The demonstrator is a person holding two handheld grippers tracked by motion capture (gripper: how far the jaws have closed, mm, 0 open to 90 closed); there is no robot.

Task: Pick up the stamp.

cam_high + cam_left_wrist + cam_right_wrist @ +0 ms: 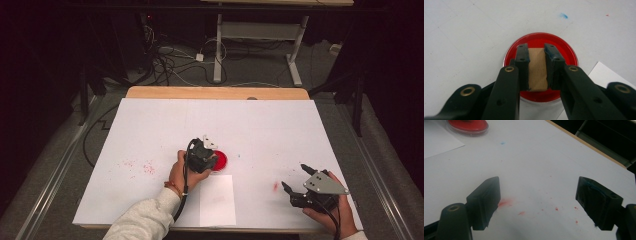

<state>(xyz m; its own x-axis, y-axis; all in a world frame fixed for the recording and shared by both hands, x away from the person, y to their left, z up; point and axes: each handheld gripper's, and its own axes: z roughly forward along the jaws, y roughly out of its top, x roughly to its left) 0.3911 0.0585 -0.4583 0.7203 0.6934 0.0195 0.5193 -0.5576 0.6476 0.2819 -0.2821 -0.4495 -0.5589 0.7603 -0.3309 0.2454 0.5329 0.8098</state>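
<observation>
Left hand-held gripper [537,52] pinches a small tan block [537,68], pads pressed on its two long sides, block held over a round red dish [571,53] that sits on the white-covered counter [150,125] near its middle. The block looks like cardboard or cork: judged light, matte, fairly stiff but with a soft face, unlikely to slip between the pads; too hard a squeeze might dent it. Best hold is where it is now, across the narrow width and high on the sides, leaving the bottom face free to meet the red. The dish looks shallow, glossy and wet with paint or ink, so it could skate on the counter if pushed sideways; press straight down. A white sheet of paper [217,200] lies just beside the dish on the near side: thin, limp, apt to shift. Farther right, the right hand-held gripper [537,202] rests spread wide and empty over red smudges [505,203] on the counter.
</observation>
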